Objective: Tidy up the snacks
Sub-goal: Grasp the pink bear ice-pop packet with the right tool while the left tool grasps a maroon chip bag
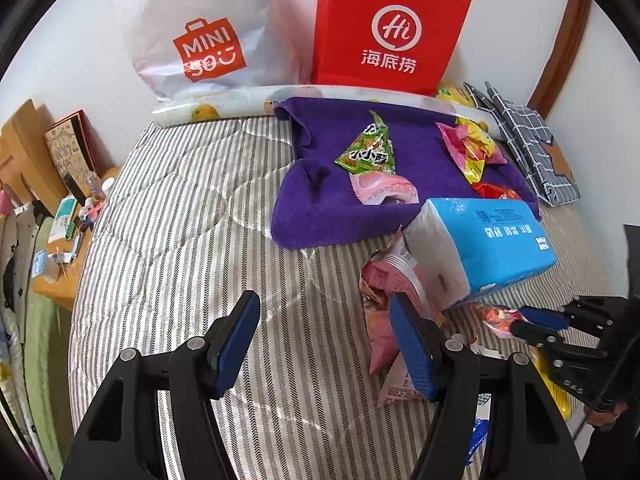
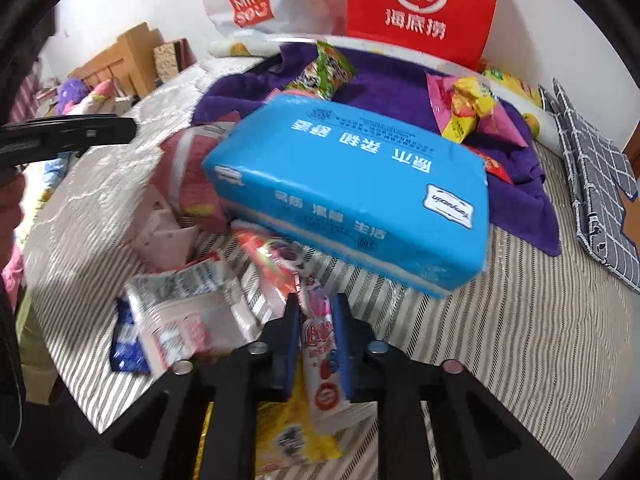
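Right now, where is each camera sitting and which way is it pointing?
Left wrist: on the left gripper, above the striped bed, facing the purple towel and red bag; open fingers show, right gripper at right.
Right wrist: on the right gripper, low, facing the tissue pack; fingers clamp a snack packet.
Shared: tissue pack, towel, red bag.

Striped bed [image 1: 180, 208] with snack stuff all over it

Purple towel [image 1: 320, 216] sits toward 1 o'clock, blue tissue pack [image 1: 492, 240] at 3 o'clock half on its edge, pink wrappers [image 1: 384, 292] just beside it at 4. Far end at 12: white MINISO bag [image 1: 192, 32] and red Hi bag [image 1: 384, 28]. Grey checked cloth [image 1: 532, 148] lies at 2
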